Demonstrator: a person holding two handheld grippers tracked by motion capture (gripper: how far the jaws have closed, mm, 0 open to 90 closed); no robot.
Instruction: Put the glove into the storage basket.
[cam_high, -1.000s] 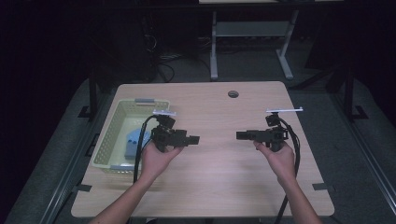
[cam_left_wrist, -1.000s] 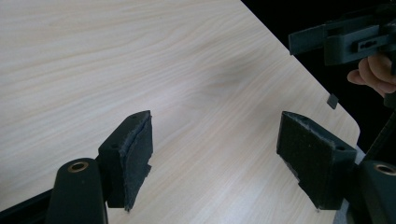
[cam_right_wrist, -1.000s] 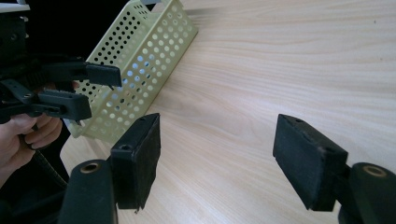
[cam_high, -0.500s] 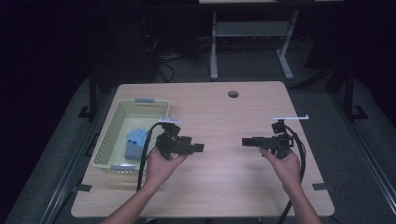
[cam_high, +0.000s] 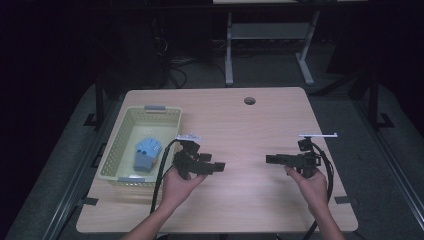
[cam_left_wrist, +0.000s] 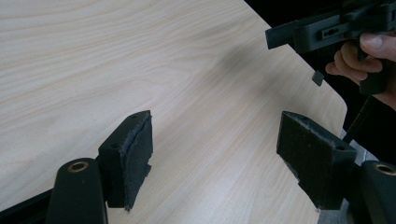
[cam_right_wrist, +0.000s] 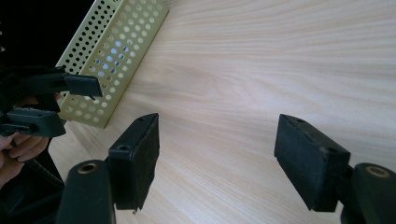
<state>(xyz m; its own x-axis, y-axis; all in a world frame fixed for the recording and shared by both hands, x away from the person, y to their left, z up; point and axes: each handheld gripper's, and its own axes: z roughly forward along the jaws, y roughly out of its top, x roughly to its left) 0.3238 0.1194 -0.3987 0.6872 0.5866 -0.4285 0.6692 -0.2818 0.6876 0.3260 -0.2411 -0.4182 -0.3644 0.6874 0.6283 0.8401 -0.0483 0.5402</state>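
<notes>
Over the wooden table (cam_high: 240, 120), w/ the person's forearms coming in from the near edge, both grippers hung above bare wood, pointing at each other. The left gripper (cam_high: 219, 167) sat just right of the yellow basket (cam_high: 125, 131), jaws spread wide, nothing between them; its own view showed only tabletop betw. the pads (cam_left_wrist: 140, 154). The right gripper (cam_high: 269, 159), well apart from it toward the table's right side, also had its jaws released & empty. A blue toy (cam_high: 146, 153) lay inside the basket, near its front half, touched by neither gripper. The basket stood at the table's left edge.
</notes>
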